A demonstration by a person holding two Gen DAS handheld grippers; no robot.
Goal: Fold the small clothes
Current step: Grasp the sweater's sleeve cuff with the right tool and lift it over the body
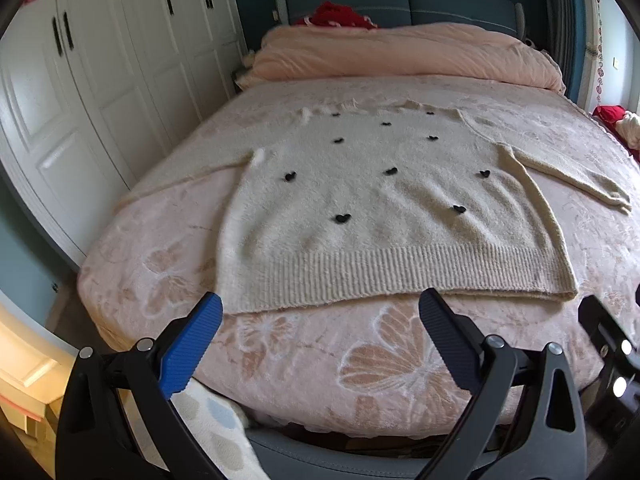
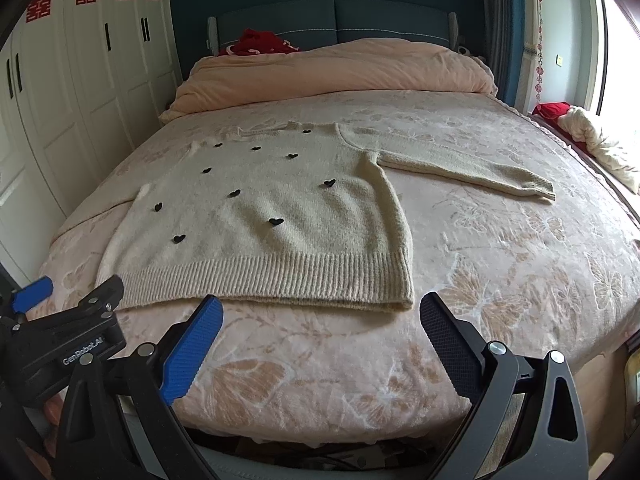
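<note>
A cream knit sweater (image 1: 384, 208) with small black hearts lies flat on the bed, its ribbed hem toward me and both sleeves spread out to the sides. It also shows in the right wrist view (image 2: 260, 220), with its right sleeve (image 2: 468, 168) stretched out. My left gripper (image 1: 320, 320) is open and empty, just short of the hem's middle. My right gripper (image 2: 320, 320) is open and empty, just short of the hem's right corner. The left gripper's body (image 2: 60, 340) shows at the lower left of the right wrist view.
The bed has a pink floral blanket (image 2: 500, 260) and a rolled pink duvet (image 2: 332, 72) at the head. White wardrobe doors (image 1: 80, 100) stand along the left side. Red and white cloth (image 2: 580, 128) lies at the right by the window.
</note>
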